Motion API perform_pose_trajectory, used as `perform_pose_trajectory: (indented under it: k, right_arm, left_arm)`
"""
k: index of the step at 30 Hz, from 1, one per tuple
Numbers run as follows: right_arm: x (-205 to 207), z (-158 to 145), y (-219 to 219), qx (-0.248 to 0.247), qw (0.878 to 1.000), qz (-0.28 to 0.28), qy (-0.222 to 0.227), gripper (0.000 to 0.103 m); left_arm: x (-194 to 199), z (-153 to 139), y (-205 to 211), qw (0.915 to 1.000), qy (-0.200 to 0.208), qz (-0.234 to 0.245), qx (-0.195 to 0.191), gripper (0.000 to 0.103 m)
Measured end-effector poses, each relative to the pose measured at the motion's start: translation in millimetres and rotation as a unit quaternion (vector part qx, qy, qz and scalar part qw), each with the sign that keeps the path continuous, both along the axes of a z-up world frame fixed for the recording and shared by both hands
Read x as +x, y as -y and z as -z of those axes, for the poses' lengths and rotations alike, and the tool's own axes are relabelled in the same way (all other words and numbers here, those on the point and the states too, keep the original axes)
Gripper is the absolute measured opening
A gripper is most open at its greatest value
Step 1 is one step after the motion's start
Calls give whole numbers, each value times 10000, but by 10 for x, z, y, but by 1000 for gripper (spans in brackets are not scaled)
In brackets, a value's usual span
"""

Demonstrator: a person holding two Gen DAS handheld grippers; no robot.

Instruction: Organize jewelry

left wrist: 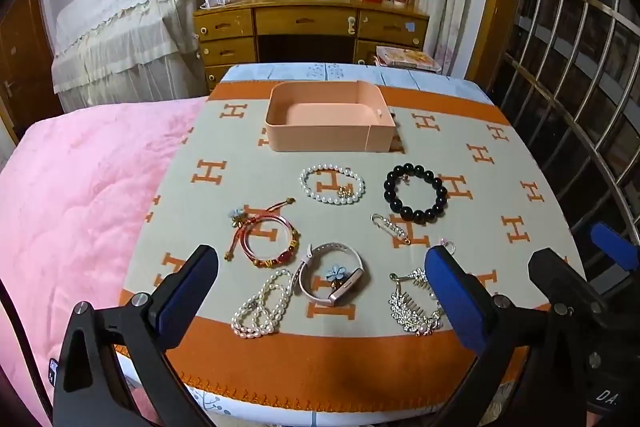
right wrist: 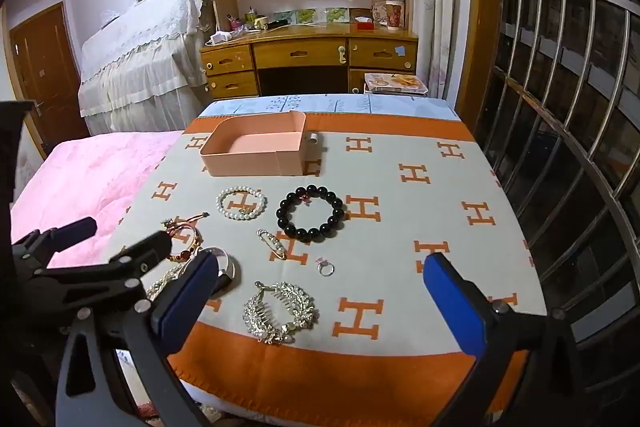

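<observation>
An empty peach box (left wrist: 330,115) (right wrist: 256,149) stands at the far side of the H-patterned cloth. In front of it lie a white pearl bracelet (left wrist: 332,184) (right wrist: 241,203), a black bead bracelet (left wrist: 415,193) (right wrist: 311,213), a silver pin (left wrist: 390,228) (right wrist: 272,244), a red cord bracelet (left wrist: 268,241), a pink watch (left wrist: 332,279), a pearl strand (left wrist: 262,307), a crystal hair comb (left wrist: 414,307) (right wrist: 280,311) and a ring (right wrist: 325,267). My left gripper (left wrist: 320,307) is open above the near edge. My right gripper (right wrist: 320,303) is open over the comb.
A pink quilt (left wrist: 80,207) lies left of the table. A wooden desk (left wrist: 312,23) with bookshelves stands behind it. A metal window grille (left wrist: 580,87) runs along the right side. A lace-covered piece of furniture (left wrist: 128,39) stands at the back left.
</observation>
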State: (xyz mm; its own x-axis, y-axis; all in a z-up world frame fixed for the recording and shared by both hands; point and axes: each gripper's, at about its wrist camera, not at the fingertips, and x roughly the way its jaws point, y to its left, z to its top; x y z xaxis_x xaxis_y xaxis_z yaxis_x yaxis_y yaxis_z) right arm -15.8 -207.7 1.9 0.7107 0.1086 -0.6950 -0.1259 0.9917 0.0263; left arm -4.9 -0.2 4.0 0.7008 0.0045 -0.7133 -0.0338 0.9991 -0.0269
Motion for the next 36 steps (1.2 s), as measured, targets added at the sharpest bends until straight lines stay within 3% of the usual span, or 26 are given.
perform_pose_trajectory:
  k: [3, 4, 5, 11, 13, 21, 36]
  right_arm:
    - [4, 10, -10, 50, 10000, -13, -3, 103]
    - [5, 13, -15, 74, 10000, -18, -8, 103]
    - [6, 17, -22, 93, 10000, -22, -17, 103]
    - [25, 104, -33, 164, 9998, -71, -52, 103]
    - [16, 112, -54, 153, 9998, -77, -57, 103]
    - [20, 137, -78, 45, 9999, -99, -78, 101]
    - [9, 202, -124, 53, 9998, -151, -134, 100]
  left_arm:
    - [-410, -58, -2, 9989, 464, -56, 86, 102]
    - [-164, 74, -3, 9999, 150, -21, 24, 102]
    - [61, -6, -1, 9995, -306, 31, 18, 102]
    - [57, -14, -48, 9993, -359, 16, -31, 102]
    - [136, 153, -43, 9991, -419, 33, -83, 102]
    - [194, 282, -29, 9980, -628, 4, -65, 102]
    - [177, 339, -37, 9978, -655, -8, -68, 102]
